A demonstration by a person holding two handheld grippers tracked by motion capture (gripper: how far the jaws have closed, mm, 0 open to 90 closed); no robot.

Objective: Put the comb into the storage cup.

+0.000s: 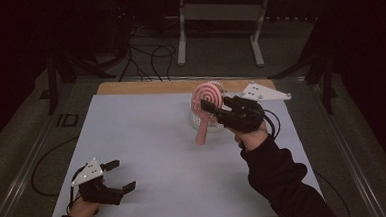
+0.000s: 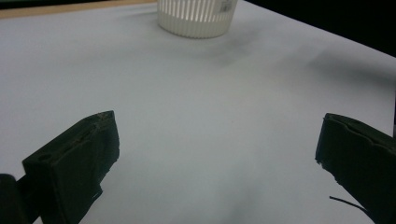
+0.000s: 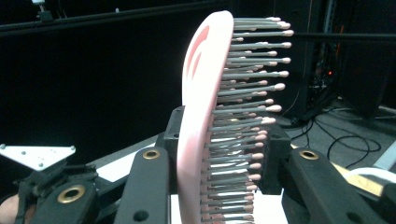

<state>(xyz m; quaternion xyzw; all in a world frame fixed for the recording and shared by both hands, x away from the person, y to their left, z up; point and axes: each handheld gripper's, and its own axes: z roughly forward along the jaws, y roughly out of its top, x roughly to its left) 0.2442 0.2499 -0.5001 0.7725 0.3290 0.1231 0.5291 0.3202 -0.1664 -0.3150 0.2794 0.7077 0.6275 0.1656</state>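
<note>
— Hairbrush (image 1: 205, 108) first: where is it found, and how is it held?

— It is seen clamped in the right gripper (image 1: 212, 108), lifted above the far right part of the table (image 1: 147, 141). In the right gripper view the pink back (image 3: 198, 107) is pressed by one jaw and the grey bristles (image 3: 247, 93) by the other, so the jaws are closed on the brush head. In the high view the spiral-patterned back is turned toward the camera and the handle hangs down and slightly to the left, clear of the table.

— And the white ribbed cup (image 1: 204, 122)?

— It is stood on the table just behind and below the brush. Whether the handle tip is touching its rim cannot be told from the high view; the two overlap there.

— What of the left gripper (image 1: 117, 176)?

— It is rested near the front left corner, well apart from the brush. Its jaws are spread wide with nothing between them, as is shown in the left gripper view, where the cup (image 2: 196, 18) is seen far ahead.

— Which step is judged to be in hand?

— A carry: the brush is held aloft beside the cup, either taken from it or about to be put into it.

— What is called for next?

— If the cup is meant, the handle must be brought over the opening and lowered straight, so that the light cup is not tipped.
</note>
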